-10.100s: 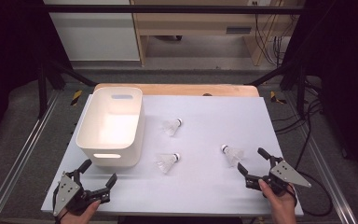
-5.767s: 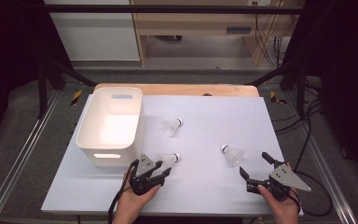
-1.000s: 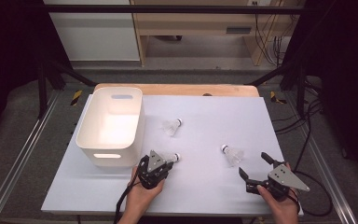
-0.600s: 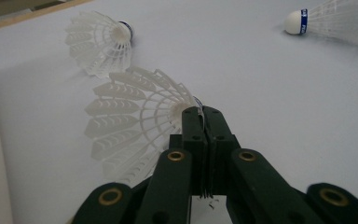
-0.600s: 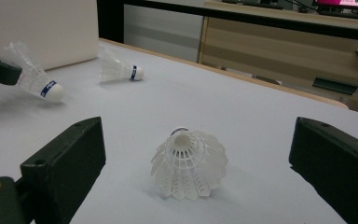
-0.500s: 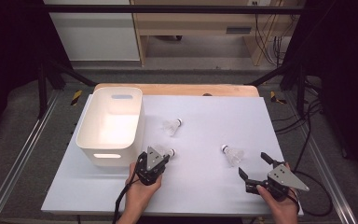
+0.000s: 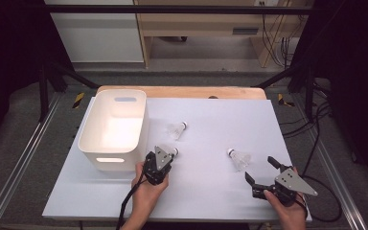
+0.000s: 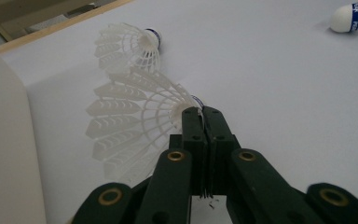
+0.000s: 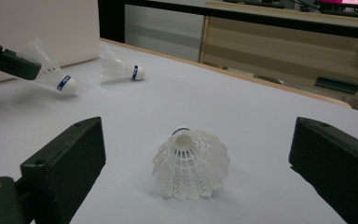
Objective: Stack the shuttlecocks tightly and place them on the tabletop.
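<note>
From high above the near edge we look forward and down over the whole table (image 7: 211, 191), with the white bin (image 7: 114, 125) toward its left edge. The left tool (image 8: 204, 116) camera sits close to the surface, looking along its jaws toward the far edge. The right tool (image 9: 193, 186) camera looks low across the table toward the bin; both share the far shuttlecock (image 9: 121, 71).
</note>
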{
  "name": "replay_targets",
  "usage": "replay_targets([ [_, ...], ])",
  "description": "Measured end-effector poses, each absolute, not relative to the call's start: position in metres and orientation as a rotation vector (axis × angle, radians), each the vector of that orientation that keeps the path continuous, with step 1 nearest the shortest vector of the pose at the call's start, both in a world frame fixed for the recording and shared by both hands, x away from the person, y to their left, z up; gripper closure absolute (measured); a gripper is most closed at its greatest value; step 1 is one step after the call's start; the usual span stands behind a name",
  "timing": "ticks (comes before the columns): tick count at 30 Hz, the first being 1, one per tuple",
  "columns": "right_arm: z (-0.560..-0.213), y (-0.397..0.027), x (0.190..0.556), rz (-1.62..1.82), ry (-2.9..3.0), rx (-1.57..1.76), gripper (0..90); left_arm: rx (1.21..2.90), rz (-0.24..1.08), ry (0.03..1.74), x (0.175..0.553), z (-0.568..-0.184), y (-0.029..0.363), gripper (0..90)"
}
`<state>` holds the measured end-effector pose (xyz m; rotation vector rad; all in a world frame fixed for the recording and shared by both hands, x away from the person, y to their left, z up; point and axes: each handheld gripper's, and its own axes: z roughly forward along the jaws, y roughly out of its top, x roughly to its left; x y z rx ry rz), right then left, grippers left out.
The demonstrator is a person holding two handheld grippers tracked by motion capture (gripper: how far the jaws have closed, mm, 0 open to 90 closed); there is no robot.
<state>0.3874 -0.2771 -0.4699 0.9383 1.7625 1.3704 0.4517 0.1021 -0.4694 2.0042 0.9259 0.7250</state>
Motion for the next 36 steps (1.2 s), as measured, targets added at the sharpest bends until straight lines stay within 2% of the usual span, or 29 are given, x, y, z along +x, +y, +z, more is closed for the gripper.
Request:
replay_targets([
  [14, -0.470, -0.277, 0.388, 1.368, 1.767, 0.937, 4.1, 2.018, 0.760, 0.943, 0.448, -0.473, 0.102, 88.2],
  [24, -0.470, -0.277, 0.388, 1.366, 1.766, 0.932, 4.0, 1.998, 0.673, 0.923, 0.433, -0.470, 0.093, 78.0],
  [36, -0.470, -0.277, 0.388, 1.368, 1.767, 0.931, 4.0, 1.986, 0.596, 0.878, 0.428, -0.465, 0.070, 74.2],
])
